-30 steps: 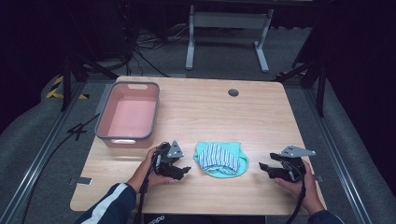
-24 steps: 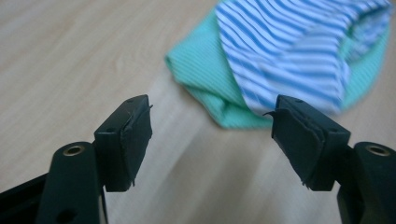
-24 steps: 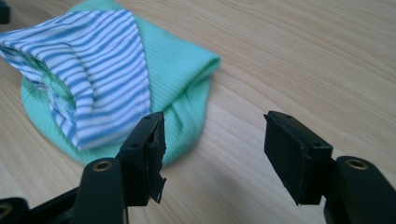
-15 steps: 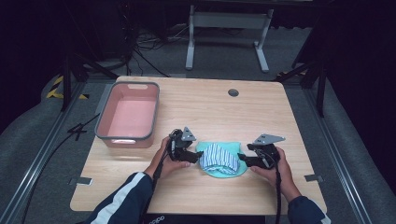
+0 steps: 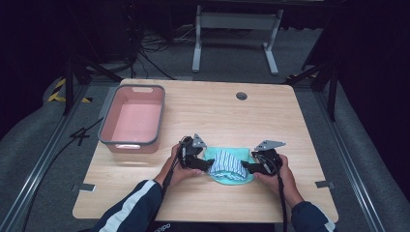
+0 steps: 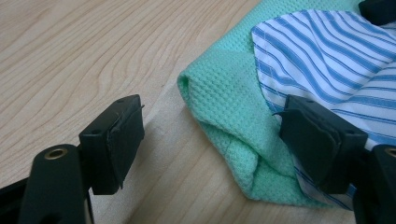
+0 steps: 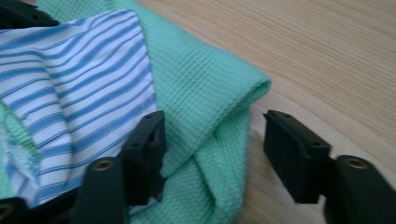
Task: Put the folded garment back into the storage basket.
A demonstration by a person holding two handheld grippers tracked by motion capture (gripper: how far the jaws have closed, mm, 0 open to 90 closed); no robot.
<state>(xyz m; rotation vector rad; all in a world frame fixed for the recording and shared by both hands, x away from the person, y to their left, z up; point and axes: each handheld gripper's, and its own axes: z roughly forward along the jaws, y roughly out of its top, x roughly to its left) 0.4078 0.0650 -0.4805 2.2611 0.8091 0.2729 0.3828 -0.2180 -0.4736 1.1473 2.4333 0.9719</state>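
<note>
Honestly, cloth looks floppy, so both grippers straddle its folded side edges, half-open, nothing pinched yet.

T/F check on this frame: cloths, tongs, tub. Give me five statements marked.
1. The striped cloth lies on top of the green waffle cloth. True.
2. The pink tub holds a cloth. False: nothing lies in it.
3. The left tongs straddle a folded edge of the green waffle cloth, pads not pressing. True: one pad sits over bare wood, clear of the fabric.
4. The right tongs are clamped on the striped cloth alone. False: they are open around a fold of the green cloth.
5. The cloths lie at the table's far edge, by the round hole. False: they lie near the person's side.
</note>
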